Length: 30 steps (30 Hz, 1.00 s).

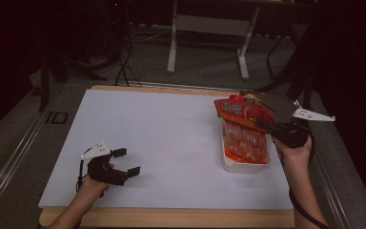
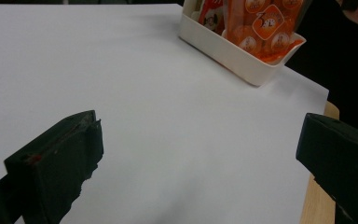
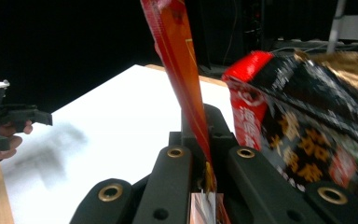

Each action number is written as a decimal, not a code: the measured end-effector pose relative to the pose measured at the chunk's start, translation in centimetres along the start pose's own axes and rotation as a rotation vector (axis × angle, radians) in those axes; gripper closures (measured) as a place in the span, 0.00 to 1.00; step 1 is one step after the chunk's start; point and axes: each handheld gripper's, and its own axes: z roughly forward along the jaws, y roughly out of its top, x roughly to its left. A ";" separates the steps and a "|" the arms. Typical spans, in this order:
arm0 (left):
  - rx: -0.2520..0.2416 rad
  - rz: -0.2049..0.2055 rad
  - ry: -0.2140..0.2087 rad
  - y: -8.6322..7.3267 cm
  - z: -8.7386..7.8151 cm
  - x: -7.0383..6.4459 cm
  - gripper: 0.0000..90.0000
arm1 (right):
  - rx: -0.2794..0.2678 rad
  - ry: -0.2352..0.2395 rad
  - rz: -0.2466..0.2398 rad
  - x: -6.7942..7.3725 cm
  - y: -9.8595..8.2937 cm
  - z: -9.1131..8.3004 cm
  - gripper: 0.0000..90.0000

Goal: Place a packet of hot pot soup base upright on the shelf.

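The orange snack packet (image 1: 244, 112) hangs above the far end of the white bin (image 1: 232, 165), its edge pinched between the right gripper (image 1: 263, 125)'s jaws. Well apart, near the table's front-left corner, the left gripper (image 1: 129, 162) rests with jaws spread.

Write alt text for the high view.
At the right of a white table, the right hand-held gripper pinches an orange snack bag above a cream bin packed with orange packets. At the near left, the left hand-held gripper rests open on the table, holding nothing.
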 end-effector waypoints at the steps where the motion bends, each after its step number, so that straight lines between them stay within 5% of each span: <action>1: 0.000 0.000 0.001 0.0 0.0 0.0 0.00 | 0.009 -0.013 0.002 -0.2 -0.6 0.0 1.00; 7: 0.005 0.000 -0.001 -0.2 0.2 0.0 0.00 | 0.001 -0.011 0.019 -1.0 -2.2 -0.7 0.99; 13: 0.002 -0.003 -0.004 -0.2 0.2 0.0 0.00 | 0.014 -0.040 0.024 -1.0 -2.0 -0.9 0.97; 16: 0.003 -0.004 -0.012 -0.3 0.3 0.1 0.00 | 0.006 -0.044 0.024 -0.1 -0.9 -0.9 0.72; 17: 0.003 -0.004 -0.012 -0.3 0.3 0.1 0.00 | 0.006 -0.044 0.024 -0.1 -0.9 -0.9 0.72; 20: 0.010 0.001 -0.020 -0.4 0.5 -0.1 0.00 | -0.018 -0.084 -0.025 1.2 0.9 -1.3 0.54; 30: 0.005 0.014 -0.005 -0.4 0.4 -0.1 0.00 | -0.101 -0.040 -0.098 4.3 4.3 -1.7 0.27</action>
